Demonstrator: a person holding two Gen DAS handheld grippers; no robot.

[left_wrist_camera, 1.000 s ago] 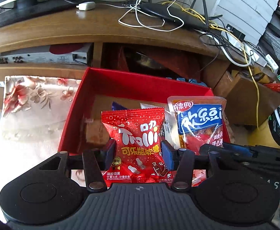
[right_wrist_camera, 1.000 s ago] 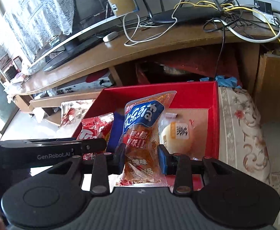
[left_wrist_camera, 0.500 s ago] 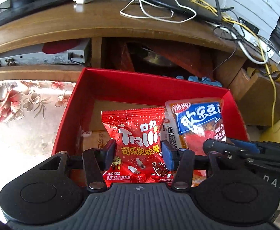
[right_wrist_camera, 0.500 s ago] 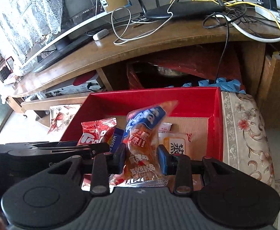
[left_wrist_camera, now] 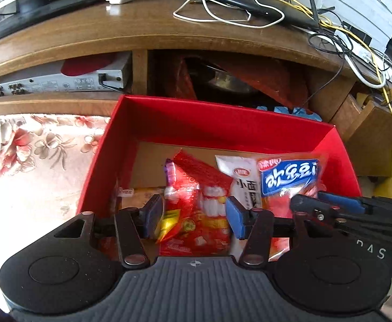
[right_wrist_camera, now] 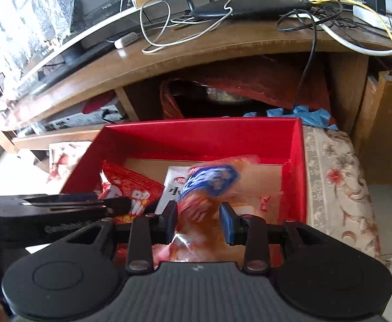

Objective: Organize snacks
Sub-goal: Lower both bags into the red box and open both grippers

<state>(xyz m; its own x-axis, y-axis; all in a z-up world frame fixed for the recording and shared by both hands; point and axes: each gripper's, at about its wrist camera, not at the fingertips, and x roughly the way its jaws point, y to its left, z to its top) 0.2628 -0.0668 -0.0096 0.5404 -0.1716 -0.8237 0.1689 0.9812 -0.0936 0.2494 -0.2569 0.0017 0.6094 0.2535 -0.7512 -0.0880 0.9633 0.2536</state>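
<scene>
While the left gripper (left_wrist_camera: 193, 216) hangs low over the open red cardboard box (left_wrist_camera: 222, 123), its jaws are opening around the glossy red gummy-candy packet (left_wrist_camera: 196, 214), likely dropping it in; the print is blurred. From the right wrist, the right gripper (right_wrist_camera: 198, 221) is clamped on the blue-labelled clear snack pouch (right_wrist_camera: 209, 185), writing unreadable, above the box.

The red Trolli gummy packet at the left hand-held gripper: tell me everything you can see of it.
The red Trolli gummy packet is a glossy, crinkled plastic pouch, red with white lettering and a yellow patch low on its front. It sits between the pads of the left hand-held gripper, whose jaws are opening, and tips over inside the red box. Its right edge overlaps a white packet. The picture is blurred there.
</scene>
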